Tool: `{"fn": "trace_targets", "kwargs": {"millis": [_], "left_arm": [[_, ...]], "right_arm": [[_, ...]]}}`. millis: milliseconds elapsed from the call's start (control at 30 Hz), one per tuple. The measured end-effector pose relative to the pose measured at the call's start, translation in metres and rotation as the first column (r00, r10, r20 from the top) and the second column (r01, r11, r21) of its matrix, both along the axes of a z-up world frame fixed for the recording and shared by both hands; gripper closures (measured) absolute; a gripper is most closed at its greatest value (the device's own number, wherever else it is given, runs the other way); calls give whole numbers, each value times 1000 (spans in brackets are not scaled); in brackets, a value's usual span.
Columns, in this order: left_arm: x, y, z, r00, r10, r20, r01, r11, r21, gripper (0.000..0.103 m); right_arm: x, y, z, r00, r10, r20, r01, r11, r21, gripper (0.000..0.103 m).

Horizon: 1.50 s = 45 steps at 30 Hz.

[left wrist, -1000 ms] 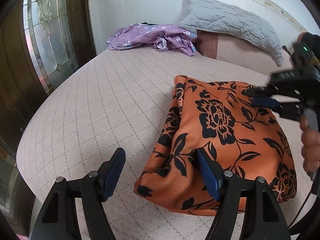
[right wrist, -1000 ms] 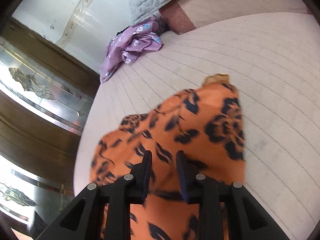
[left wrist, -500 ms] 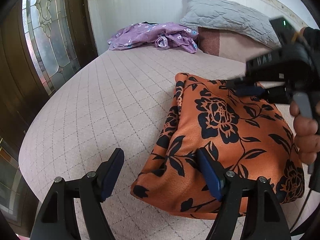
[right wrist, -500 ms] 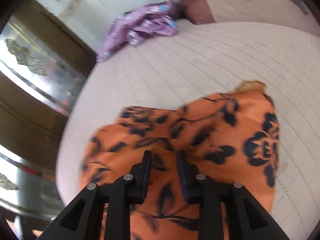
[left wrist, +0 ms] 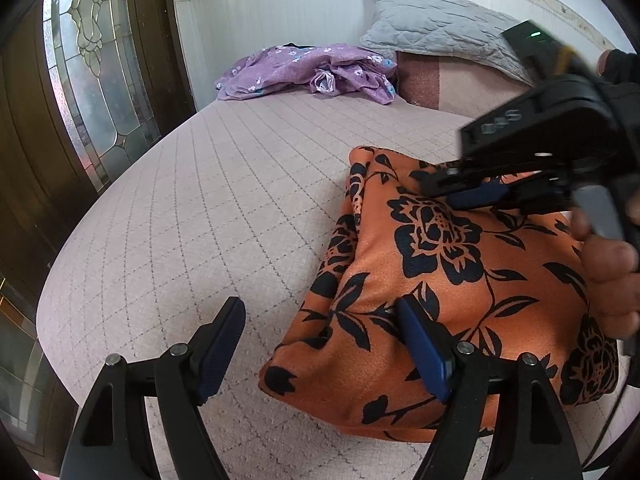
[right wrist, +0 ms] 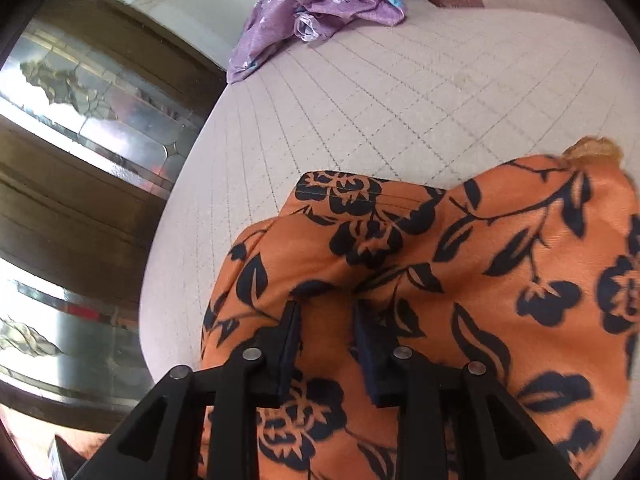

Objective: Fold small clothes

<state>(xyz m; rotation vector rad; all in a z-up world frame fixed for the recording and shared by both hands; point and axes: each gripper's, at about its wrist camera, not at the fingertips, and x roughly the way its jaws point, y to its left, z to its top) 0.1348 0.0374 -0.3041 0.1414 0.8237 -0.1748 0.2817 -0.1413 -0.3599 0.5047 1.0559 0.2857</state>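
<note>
Right gripper (right wrist: 326,344) hangs over the folded orange garment (left wrist: 460,288), fingers narrowly parted, nothing pinched. Left gripper (left wrist: 320,344) fingers spread wide astride its near corner, likely to steady it.

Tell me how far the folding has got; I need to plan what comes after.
Done: the orange floral garment lies doubled into a compact bundle on the bed.
In hand: the right gripper hovers narrowly open over its top; the left gripper is open at its near edge.
Left: the purple garment lies crumpled by the pillow.
</note>
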Motion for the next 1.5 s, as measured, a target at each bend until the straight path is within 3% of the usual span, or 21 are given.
{"fn": "trace_targets", "kwargs": {"millis": [367, 533, 633, 733, 1167, 1267, 1300, 1400, 1500], "left_arm": [[-1, -2, -1, 1000, 6, 10, -7, 1000, 12, 24], [-4, -8, -3, 1000, 3, 26, -4, 999, 41, 24], [-6, -10, -4, 999, 2, 42, -5, 998, 65, 24], [-8, -12, -5, 998, -3, 58, -2, 996, 86, 24], [-11, -12, -7, 998, 1, 67, -6, 997, 76, 24], [-12, -10, 0, 999, -5, 54, 2, 998, 68, 23], [-12, -9, 5, 999, -16, 44, 13, 998, 61, 23], [-11, 1, 22, 998, -53, 30, 55, 998, -42, 22], [-4, 14, 47, 997, -69, 29, 72, 987, -144, 17]], "right_arm": [[-105, -33, 30, 992, -38, 119, 50, 993, -103, 72], [-153, -37, 4, 996, -29, 86, 39, 993, -114, 72], [-164, -38, -9, 988, -47, 145, 61, 994, -94, 71], [-167, -32, -9, 984, -32, 175, 57, 988, -141, 71], [-168, -27, -12, 978, -51, 202, 82, 986, -147, 71], [-175, -35, -3, 982, -51, 183, 72, 992, -108, 70], [-178, -39, 1, 983, -53, 173, 67, 995, -79, 66], [-191, -58, 17, 973, -90, 212, 97, 995, -22, 31], [-201, -79, 26, 960, -137, 245, 146, 989, -18, 29]]}}
